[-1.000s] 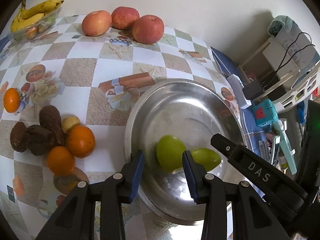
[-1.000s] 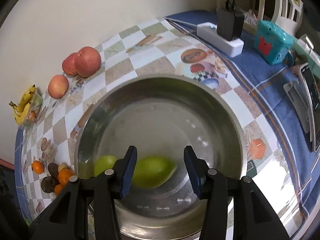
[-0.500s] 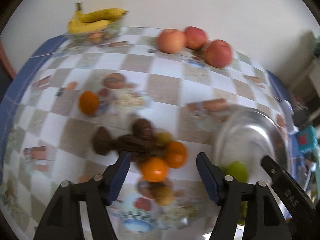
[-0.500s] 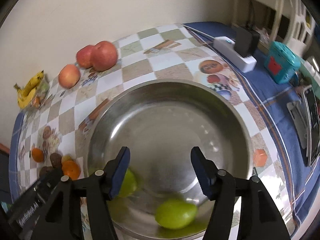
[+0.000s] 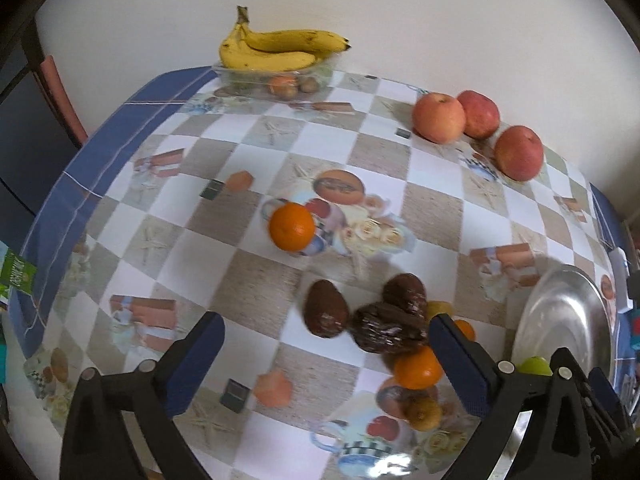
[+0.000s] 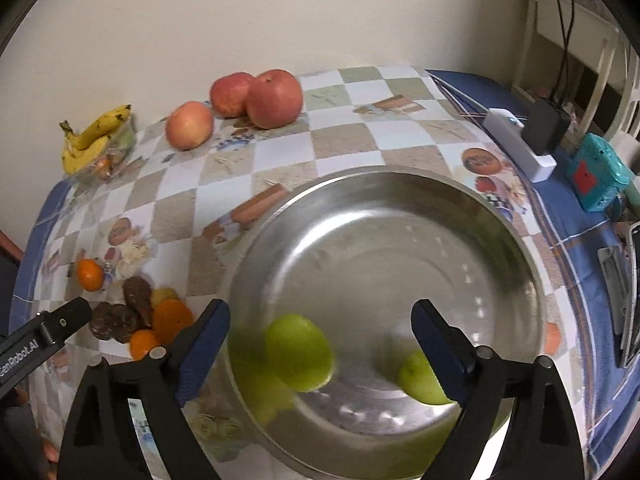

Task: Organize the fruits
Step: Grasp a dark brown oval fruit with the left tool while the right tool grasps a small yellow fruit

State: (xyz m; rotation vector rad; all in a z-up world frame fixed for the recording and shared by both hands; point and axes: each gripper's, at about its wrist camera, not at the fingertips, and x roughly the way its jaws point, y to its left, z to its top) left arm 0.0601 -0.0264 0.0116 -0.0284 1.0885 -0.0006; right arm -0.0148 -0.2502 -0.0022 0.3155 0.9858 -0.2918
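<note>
My left gripper [image 5: 326, 342] hangs over a pile of dark brown fruits [image 5: 388, 328] and oranges [image 5: 418, 366]; its jaws are opening wide and the pads touch nothing. A lone orange [image 5: 292, 226] lies farther out. Three red apples [image 5: 438, 118] sit near the wall. My right gripper [image 6: 320, 320] is above the steel bowl [image 6: 360, 178], jaws opening, with nothing gripped. Two green fruits lie loose in the bowl, one [image 6: 300, 356] between the fingers and one [image 6: 420, 380] partly behind the right finger. The left gripper's arm [image 6: 44, 336] shows at the left edge of the right wrist view.
Bananas [image 5: 280, 50] rest on a clear tub at the far edge by the wall. A white power strip [image 6: 516, 144] with a black plug and a teal box [image 6: 596, 172] stand right of the bowl. The blue cloth border [image 5: 96, 160] marks the table's left edge.
Both grippers widened their jaws and let go of the green fruits, which now lie in the bowl. The left gripper swung left from the bowl to over the dark fruits and oranges.
</note>
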